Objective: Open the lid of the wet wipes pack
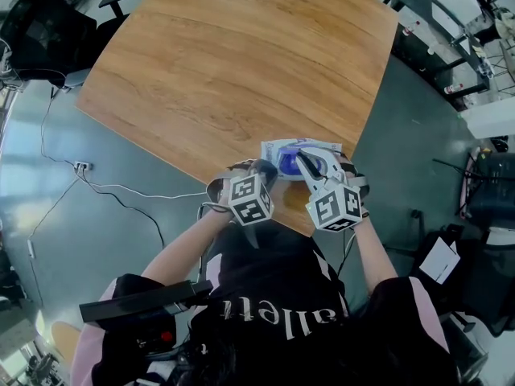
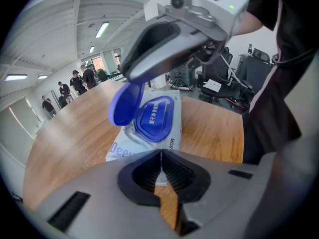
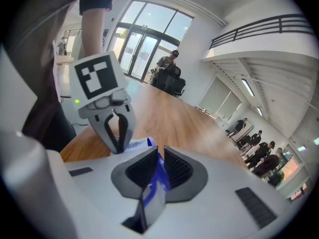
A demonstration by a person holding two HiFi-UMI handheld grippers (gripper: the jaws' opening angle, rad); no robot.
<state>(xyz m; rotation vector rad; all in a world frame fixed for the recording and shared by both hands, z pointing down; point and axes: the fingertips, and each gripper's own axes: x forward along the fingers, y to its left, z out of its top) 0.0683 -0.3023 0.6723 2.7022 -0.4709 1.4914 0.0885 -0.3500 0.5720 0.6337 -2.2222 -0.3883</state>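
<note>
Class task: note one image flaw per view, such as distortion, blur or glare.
Head view: table edges bow outward. Left gripper view: dark fisheye corners; right hand-held gripper oversized, wet wipes pack sharp. Right gripper view: lid blurs between jaws; windows blown out.

Light: I see bright ceiling strips (image 2: 101, 30), windows (image 3: 144, 24) glaring upper left | Edges: fisheye bend, dark corners | Focus: far worktop (image 3: 199, 133) soft
</note>
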